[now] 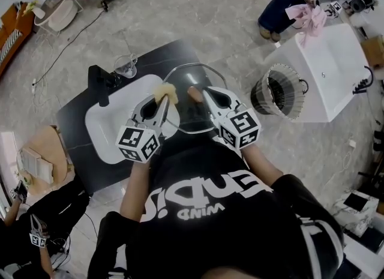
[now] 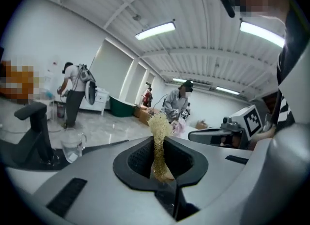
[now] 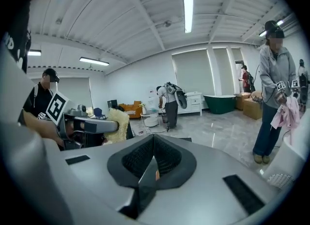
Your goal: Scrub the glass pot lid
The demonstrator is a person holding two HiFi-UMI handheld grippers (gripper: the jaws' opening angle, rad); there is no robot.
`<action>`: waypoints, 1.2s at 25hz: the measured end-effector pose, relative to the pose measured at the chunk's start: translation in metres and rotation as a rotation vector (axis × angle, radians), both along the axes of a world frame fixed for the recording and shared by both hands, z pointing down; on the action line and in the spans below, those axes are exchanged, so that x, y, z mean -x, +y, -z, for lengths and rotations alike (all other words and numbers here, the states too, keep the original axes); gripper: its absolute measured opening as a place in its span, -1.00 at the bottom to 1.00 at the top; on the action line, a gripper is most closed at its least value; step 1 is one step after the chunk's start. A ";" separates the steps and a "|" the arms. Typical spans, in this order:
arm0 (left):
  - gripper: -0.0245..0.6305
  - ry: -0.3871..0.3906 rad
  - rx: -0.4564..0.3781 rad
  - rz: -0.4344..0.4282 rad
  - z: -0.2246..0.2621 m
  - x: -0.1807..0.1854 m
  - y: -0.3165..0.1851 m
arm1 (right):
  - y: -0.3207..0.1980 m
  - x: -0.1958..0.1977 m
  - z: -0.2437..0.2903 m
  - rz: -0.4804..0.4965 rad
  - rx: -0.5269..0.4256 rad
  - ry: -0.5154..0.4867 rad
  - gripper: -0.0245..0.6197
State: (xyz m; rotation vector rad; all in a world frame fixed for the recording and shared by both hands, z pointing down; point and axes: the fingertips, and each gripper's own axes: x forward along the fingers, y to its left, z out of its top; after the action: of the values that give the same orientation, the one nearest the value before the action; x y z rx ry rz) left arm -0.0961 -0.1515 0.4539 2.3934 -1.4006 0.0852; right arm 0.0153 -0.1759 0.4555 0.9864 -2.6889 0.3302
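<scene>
In the head view the glass pot lid [image 1: 189,114], clear with a metal rim, is held up on edge over the white sink [image 1: 102,129]. My right gripper [image 1: 200,96] is shut on the lid at its brown knob. In the right gripper view the lid [image 3: 144,180] shows as a thin grey edge pinched between the jaws of that gripper [image 3: 154,165]. My left gripper [image 1: 161,100] is shut on a yellow loofah scrubber [image 1: 166,93], which rests beside the lid's upper left face. The loofah [image 2: 159,128] sticks up from the jaws of my left gripper [image 2: 161,157].
A black faucet [image 1: 98,83] and a glass jug [image 1: 126,66] stand at the sink's far side on the dark counter [image 1: 75,116]. To the right are a round wire basket [image 1: 277,90] and a white unit [image 1: 333,68]. Other people stand around the room.
</scene>
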 end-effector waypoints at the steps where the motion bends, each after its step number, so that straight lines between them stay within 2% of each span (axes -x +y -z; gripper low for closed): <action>1: -0.77 -0.033 -0.024 0.012 -0.001 0.002 0.000 | 0.001 0.000 -0.002 -0.005 0.001 0.001 -0.89; 4: -0.77 -0.111 -0.079 0.058 -0.006 0.009 0.001 | 0.002 -0.001 -0.007 -0.021 0.002 0.003 -0.89; 10: -0.77 -0.142 -0.120 0.140 -0.010 0.021 0.004 | -0.001 -0.011 -0.016 -0.071 0.007 -0.007 -0.89; 30: -0.77 -0.080 -0.093 0.157 -0.005 0.020 0.007 | 0.006 -0.010 -0.018 -0.066 -0.007 -0.002 -0.89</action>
State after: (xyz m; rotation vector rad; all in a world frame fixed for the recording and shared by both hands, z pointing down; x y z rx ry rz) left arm -0.1158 -0.1448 0.4590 2.3671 -1.6580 0.0768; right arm 0.0257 -0.1704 0.4734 1.0796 -2.6653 0.3355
